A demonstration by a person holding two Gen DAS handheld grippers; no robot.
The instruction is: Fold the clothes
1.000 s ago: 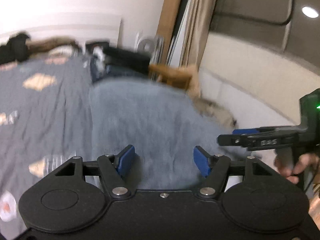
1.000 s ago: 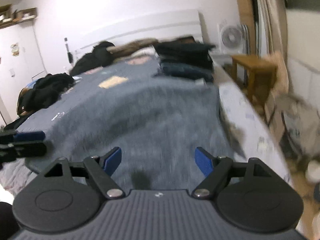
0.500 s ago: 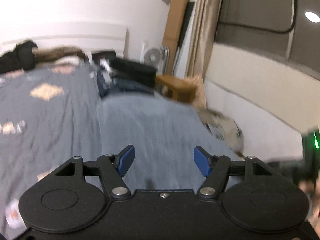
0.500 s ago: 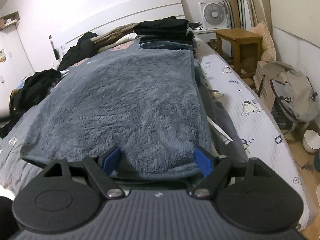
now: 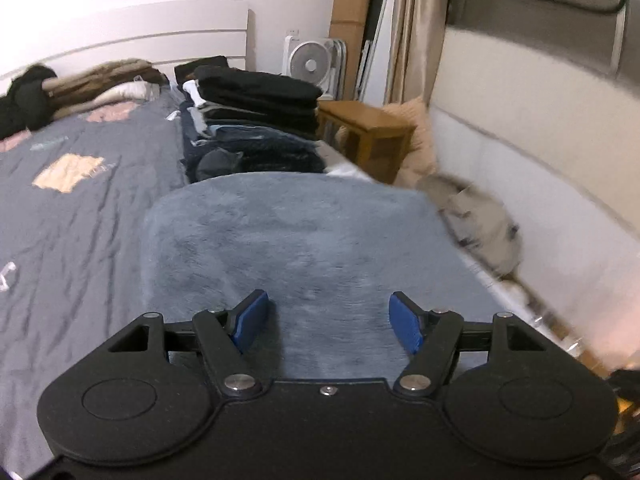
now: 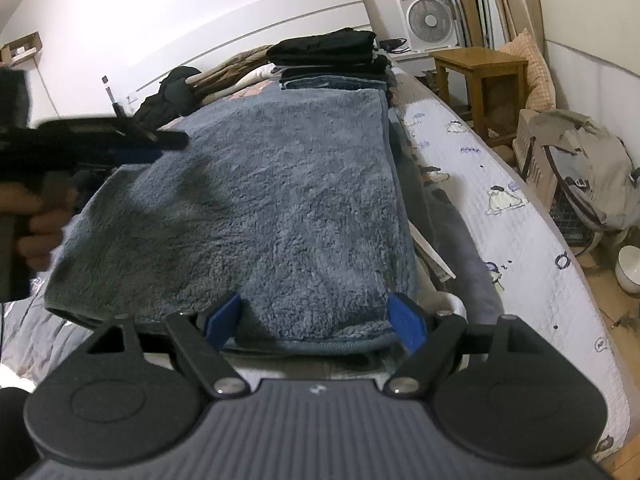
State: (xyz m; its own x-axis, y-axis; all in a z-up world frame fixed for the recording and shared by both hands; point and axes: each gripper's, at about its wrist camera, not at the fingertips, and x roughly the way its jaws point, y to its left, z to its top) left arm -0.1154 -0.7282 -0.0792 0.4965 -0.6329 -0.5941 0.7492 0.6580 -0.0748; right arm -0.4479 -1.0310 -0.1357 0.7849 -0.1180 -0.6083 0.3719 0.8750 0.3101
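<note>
Grey-blue fleece garment [image 6: 256, 208] lies flat on the bed [image 6: 516, 240], fills centre of right-wrist frame; near hem at lower centre, far edge just below the stack of folded dark clothes [image 6: 332, 60] at upper centre.

R gripper [image 6: 316, 320]: jaws wide apart, blue pads either side of near hem, no pinch visible. Fabric between them but not clamped.

L gripper [image 5: 328, 316]: jaws apart, nothing held; fleece [image 5: 304, 248] sits beyond/below them, mid-frame. In right-wrist view L gripper [image 6: 160, 148] is blurred at left edge, over garment's left side, hand [image 6: 36, 216] on its grip.

Bg: wood stool [image 6: 480, 76] upper right, fan [image 6: 430, 20] above it, beige backpack [image 6: 580, 172] at right on floor. Bed sheet white w/ cartoon print, right of garment.
</note>
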